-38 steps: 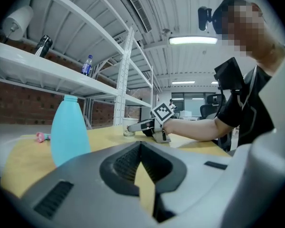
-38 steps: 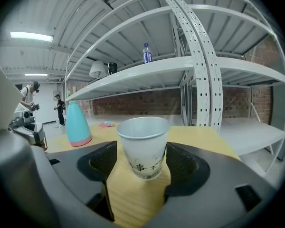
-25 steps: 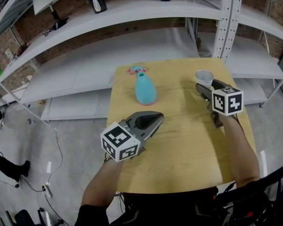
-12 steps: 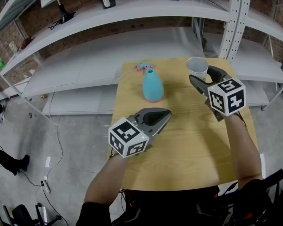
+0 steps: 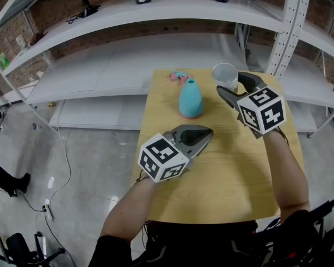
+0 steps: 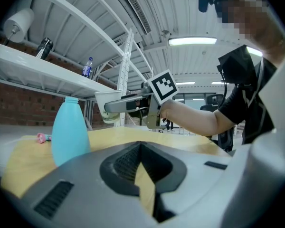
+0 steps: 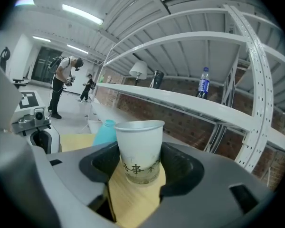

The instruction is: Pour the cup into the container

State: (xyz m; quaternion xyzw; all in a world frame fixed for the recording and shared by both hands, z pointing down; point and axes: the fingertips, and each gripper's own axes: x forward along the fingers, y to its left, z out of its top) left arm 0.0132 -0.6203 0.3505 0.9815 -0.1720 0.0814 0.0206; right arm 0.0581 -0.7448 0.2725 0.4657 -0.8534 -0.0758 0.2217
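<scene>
A white paper cup [image 5: 225, 75] with dark print is off the wooden table [image 5: 234, 177], upright, with my right gripper [image 5: 229, 87] shut on its lower half. In the right gripper view the cup [image 7: 138, 151] fills the gap between the jaws. The container, a light blue bottle-shaped vessel [image 5: 190, 99] with a narrow open neck, stands on the table left of the cup and a little apart from it. My left gripper [image 5: 210, 133] hovers nearer me, shut and holding nothing, pointing toward the bottle [image 6: 70, 129]. From there the cup [image 6: 107, 109] shows right of the bottle's neck.
A small pink object [image 5: 178, 77] lies at the table's far edge behind the bottle. White metal shelving [image 5: 156, 15] with a dark bottle and a lamp stands beyond the table. Cables lie on the grey floor at left. People stand far off in the right gripper view.
My right gripper has lifted the cup off the table and carried it left, toward the blue bottle, rolling a little. The left gripper has stayed in place.
</scene>
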